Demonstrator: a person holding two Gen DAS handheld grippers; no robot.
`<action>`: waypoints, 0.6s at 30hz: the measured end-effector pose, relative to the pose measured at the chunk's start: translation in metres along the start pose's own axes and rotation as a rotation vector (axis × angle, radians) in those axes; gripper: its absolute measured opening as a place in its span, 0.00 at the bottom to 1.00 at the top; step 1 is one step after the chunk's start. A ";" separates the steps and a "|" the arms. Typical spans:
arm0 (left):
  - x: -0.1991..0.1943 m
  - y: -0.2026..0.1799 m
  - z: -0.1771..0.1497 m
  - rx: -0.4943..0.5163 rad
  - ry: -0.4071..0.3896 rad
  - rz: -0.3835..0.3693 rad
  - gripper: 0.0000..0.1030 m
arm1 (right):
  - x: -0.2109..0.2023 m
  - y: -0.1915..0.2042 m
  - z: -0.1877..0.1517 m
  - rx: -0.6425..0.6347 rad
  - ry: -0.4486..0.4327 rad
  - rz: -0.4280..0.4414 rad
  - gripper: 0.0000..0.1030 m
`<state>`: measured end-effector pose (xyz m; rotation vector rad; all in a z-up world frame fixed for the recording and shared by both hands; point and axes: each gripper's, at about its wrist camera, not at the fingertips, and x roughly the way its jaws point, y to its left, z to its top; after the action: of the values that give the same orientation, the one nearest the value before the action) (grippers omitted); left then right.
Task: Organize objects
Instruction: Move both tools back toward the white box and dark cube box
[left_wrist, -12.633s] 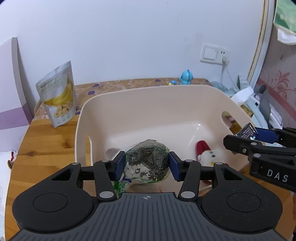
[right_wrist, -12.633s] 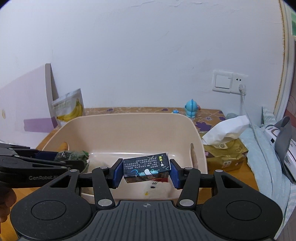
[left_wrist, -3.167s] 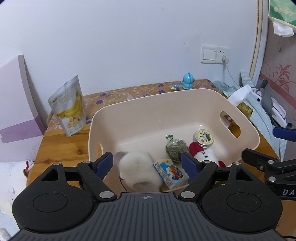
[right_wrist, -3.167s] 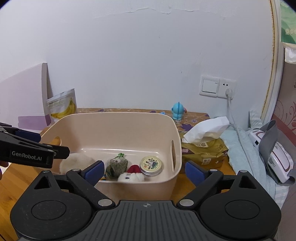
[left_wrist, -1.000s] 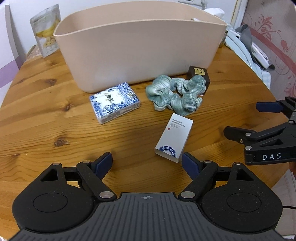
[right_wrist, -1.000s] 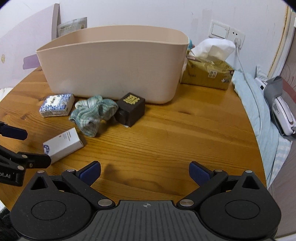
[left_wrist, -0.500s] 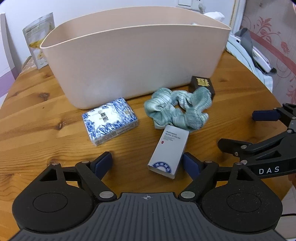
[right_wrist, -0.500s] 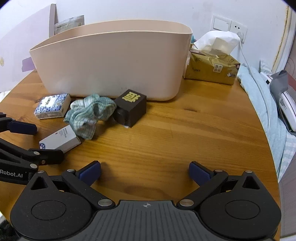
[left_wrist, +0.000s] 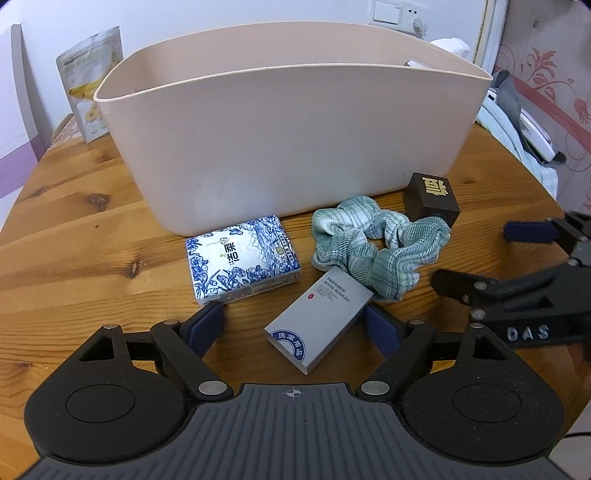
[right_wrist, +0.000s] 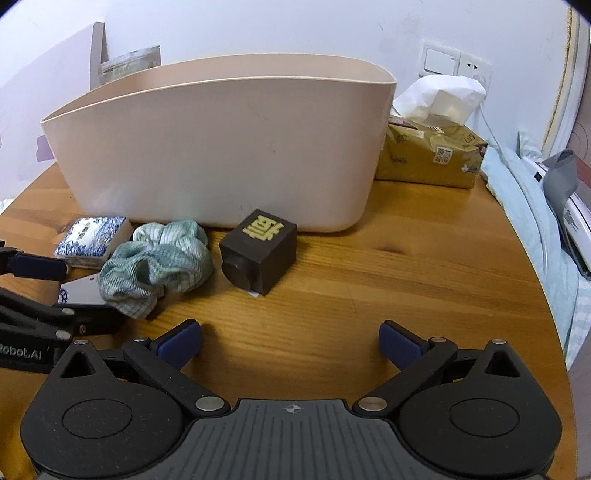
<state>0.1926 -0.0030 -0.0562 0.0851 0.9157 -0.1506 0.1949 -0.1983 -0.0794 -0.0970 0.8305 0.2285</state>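
Wooden table (left_wrist: 74, 221) shows four items outside the bin (left_wrist: 295, 129); its contents are hidden. Left gripper (left_wrist: 295, 323), spread, straddles the white box (left_wrist: 319, 317) lower centre; right gripper (right_wrist: 290, 343), spread, empty.

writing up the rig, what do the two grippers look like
Both are matte black plastic. Each has a ribbed grey body, two round black discs at its sides, silver pivot pins, angled linkage arms and dark blue pads on the fingertips. The left gripper bears "Robot.AI" in pale letters on its side; the right gripper bears "DAS". A small crosshair mark sits at each body's centre. No cables or sleeves show.
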 end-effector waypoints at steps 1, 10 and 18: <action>0.000 0.001 0.000 0.002 -0.001 -0.001 0.82 | 0.002 0.000 0.002 -0.001 -0.006 0.002 1.00; 0.001 0.009 0.005 -0.018 -0.005 0.017 0.71 | 0.017 0.004 0.019 0.005 -0.041 0.005 0.85; 0.001 0.008 0.010 0.001 -0.008 0.001 0.50 | 0.022 0.005 0.028 0.019 -0.077 0.001 0.57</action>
<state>0.2023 0.0031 -0.0515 0.0856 0.9077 -0.1500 0.2283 -0.1850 -0.0776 -0.0699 0.7561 0.2236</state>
